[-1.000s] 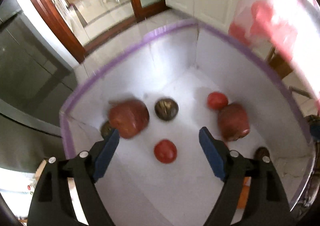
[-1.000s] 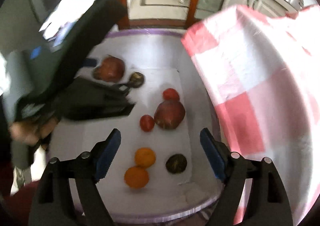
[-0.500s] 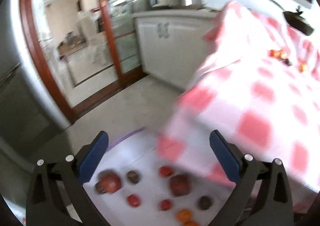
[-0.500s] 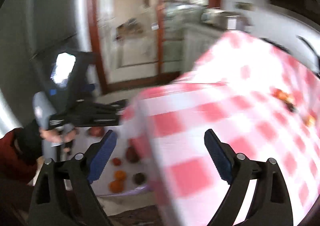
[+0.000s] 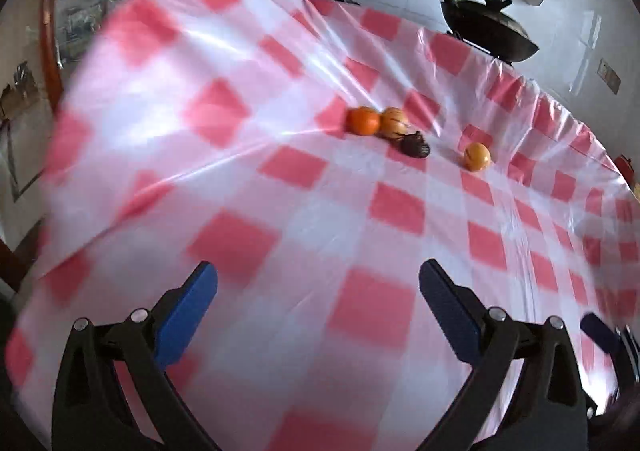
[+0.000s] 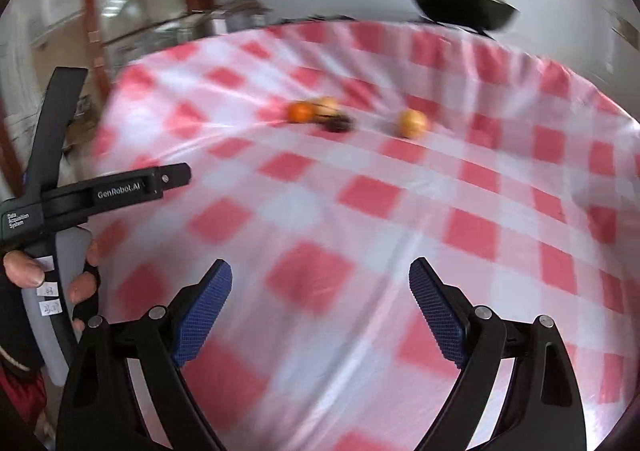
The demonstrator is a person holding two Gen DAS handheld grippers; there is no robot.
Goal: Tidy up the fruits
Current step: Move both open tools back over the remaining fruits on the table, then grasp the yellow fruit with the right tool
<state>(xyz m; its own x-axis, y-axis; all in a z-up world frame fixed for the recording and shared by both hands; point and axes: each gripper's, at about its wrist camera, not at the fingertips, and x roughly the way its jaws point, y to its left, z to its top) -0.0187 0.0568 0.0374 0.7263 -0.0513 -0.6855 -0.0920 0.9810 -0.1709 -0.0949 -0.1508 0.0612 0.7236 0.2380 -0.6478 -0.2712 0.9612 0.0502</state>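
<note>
Nearest to you, at the bottom of each wrist view, both tools stand wide apart with nothing between their blue pads. Your left tool [image 5: 318,307] hangs over the near part of the bench [image 5: 248,179], which is covered by a glossy red-and-white checked plastic cloth; only blurred squares of that cloth lie between its pads. Your right tool [image 6: 320,305] is spread just as wide over the same cloth, also with nothing in its grip. In the right wrist view your left hand [image 6: 52,271] shows at the left edge, wrapped around the grey handle of the left tool's black body.

Farther along the bench, well ahead of both tools and touching neither, lie the fruits. A deep orange round fruit [image 5: 363,120] sits beside a paler orange round fruit [image 5: 394,122], the two touching or nearly so. Just beside the paler one, on its near right, lies a small dark wrinkled fruit [image 5: 416,145]. A little apart to the right rests a single yellow-orange round fruit [image 5: 477,156]. From the left tool the cluster lies ahead and slightly right of the gap between the pads. From the right tool the cluster sits ahead and a little left, with the lone yellow-orange fruit [image 6: 412,123] ahead and a little right; the fruits there are blurred.

Beyond the far edge of the bench a black lidded pan with a long handle [image 5: 486,31] stands against the white wall.
</note>
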